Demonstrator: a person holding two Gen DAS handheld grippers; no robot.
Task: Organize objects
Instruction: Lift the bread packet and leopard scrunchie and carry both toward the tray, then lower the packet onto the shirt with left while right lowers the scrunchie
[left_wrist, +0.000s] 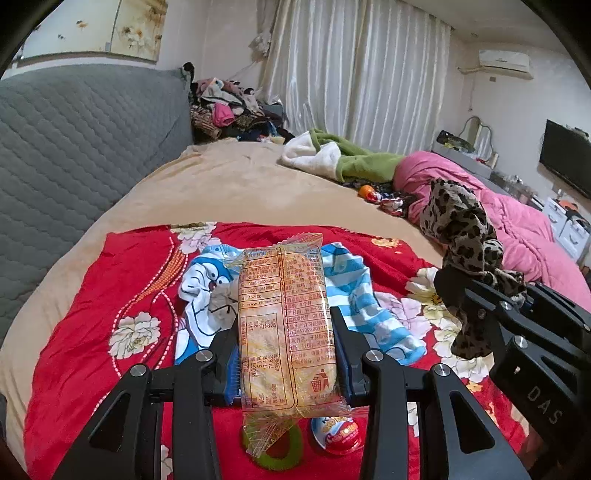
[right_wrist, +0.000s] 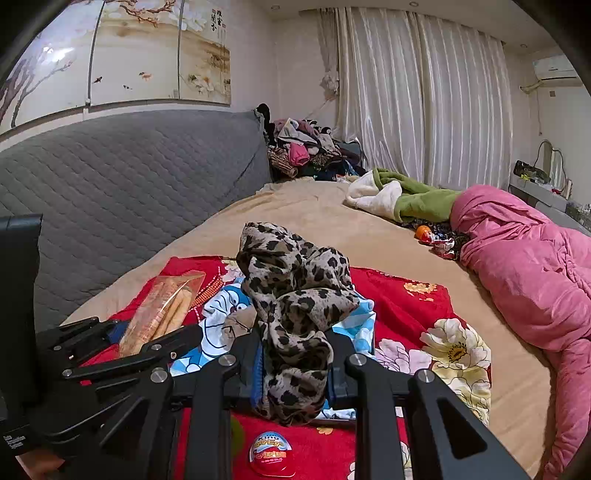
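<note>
Nearest your left camera, your left gripper (left_wrist: 286, 332) is clamped partway on a clear crinkly snack packet (left_wrist: 286, 317), one black finger pressed flat against each long side. The packet stands on end, printed with orange text, with pale golden biscuit showing through the film; its sealed lower flap hangs below the jaws. Just under it, on the red floral cloth (left_wrist: 92, 302), lie a green ring (left_wrist: 284, 456) of rubbery look, partly hidden by the flap, and beside it to the right a glossy egg-shaped chocolate (left_wrist: 334, 435) in red and white wrap. Behind the packet lies a soft blue-and-white striped cartoon garment (left_wrist: 207, 291), crumpled on the cloth.

Further right, your right gripper (right_wrist: 293, 354) is squeezed fully closed on a leopard-print scarf (right_wrist: 295, 295), a thin, limp fabric bunched into folds above the jaws and drooping below them. It hangs clear above the red cloth, with the striped garment behind it.

The cloth is spread on a smooth tan bedsheet (left_wrist: 229, 184). At the left rises a grey quilted headboard (left_wrist: 74, 147) stitched in diamonds. Far across the bed to the right lie a fleecy green-and-white blanket (left_wrist: 332, 155) and a puffy pink quilt (left_wrist: 498, 206), well apart from your grippers.
</note>
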